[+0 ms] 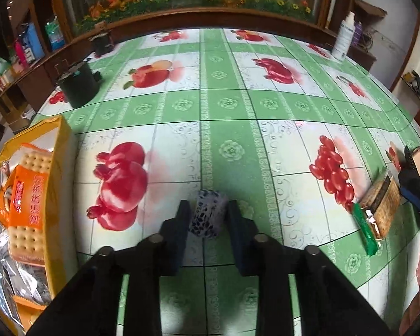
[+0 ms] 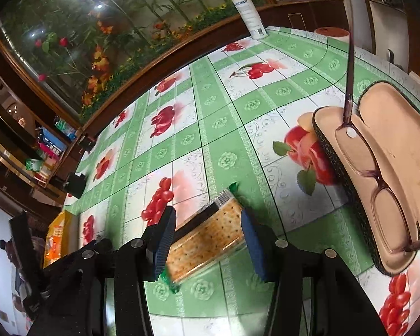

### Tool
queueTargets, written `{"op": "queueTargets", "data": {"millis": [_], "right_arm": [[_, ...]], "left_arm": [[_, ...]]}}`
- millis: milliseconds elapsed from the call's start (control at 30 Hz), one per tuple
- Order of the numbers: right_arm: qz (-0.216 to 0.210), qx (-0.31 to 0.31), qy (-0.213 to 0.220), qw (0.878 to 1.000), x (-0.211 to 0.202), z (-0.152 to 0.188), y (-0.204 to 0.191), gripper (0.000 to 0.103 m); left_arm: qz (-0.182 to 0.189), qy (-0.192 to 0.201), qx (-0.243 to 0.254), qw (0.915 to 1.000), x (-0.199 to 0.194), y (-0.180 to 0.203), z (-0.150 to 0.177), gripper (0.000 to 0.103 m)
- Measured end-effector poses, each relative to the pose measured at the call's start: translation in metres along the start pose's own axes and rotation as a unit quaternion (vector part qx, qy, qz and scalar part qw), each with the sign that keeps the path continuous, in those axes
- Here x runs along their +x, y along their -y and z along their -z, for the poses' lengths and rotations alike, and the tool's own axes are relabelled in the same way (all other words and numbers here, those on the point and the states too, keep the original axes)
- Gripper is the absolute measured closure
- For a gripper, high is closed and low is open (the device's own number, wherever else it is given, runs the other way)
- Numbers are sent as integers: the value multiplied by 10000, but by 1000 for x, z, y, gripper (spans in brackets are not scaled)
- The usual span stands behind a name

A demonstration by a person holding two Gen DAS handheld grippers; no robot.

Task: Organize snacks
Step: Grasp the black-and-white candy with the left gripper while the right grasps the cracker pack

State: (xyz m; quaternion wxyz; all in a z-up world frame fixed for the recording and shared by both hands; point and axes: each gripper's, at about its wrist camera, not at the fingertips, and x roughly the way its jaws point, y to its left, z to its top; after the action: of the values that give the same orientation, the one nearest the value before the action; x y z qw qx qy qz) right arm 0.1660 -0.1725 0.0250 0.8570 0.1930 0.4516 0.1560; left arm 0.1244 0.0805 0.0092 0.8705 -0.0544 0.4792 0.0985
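A small blue-and-white wrapped snack [image 1: 207, 219] rests on the fruit-print tablecloth [image 1: 232, 117]. My left gripper [image 1: 209, 206] points down at it, and both pads press its sides. A long cracker packet [image 2: 207, 240] with green ends lies on the cloth between the pads of my right gripper [image 2: 207, 211]. Both pads sit against its long sides. In the left wrist view the same cracker packet [image 1: 380, 207] lies at the right edge beside the right gripper [image 1: 414, 190]. A yellow bag [image 1: 61, 168] at the left holds orange cracker packs and silvery wrappers.
An open glasses case [image 2: 336, 168] with a pair of glasses [image 2: 378, 173] lies just right of the right gripper. A white spray bottle [image 2: 249, 14] stands at the table's far edge. Two dark cups [image 1: 78, 86] stand far left, near the wooden ledge.
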Motion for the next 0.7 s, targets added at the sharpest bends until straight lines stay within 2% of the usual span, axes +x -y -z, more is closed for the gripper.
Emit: {"op": "queueTargets", "data": {"millis": [233, 367, 400, 467, 567, 633, 700], "right_arm": [[405, -449, 103, 9981, 3, 3, -14, 51], [394, -14, 122, 9991, -6, 2, 2, 51], [314, 147, 106, 9993, -8, 3, 7, 50], [107, 553, 2, 9984, -8, 5, 17, 40], [-98, 971, -274, 9949, 0, 11, 23, 39], [-230, 1022, -388, 9937, 7, 11, 17, 39], [-77, 861, -444, 9953, 13, 7, 6, 39]], "left_arm": [[39, 120, -42, 9999, -4, -5, 6, 82], [57, 146, -23, 9999, -4, -5, 6, 82], [57, 154, -19, 9999, -4, -5, 6, 82], [33, 169, 11, 9999, -3, -5, 6, 82], [7, 178, 37, 9998, -3, -4, 6, 82], [25, 171, 17, 9998, -3, -5, 6, 82], [35, 163, 14, 9999, -3, -5, 6, 82]]}}
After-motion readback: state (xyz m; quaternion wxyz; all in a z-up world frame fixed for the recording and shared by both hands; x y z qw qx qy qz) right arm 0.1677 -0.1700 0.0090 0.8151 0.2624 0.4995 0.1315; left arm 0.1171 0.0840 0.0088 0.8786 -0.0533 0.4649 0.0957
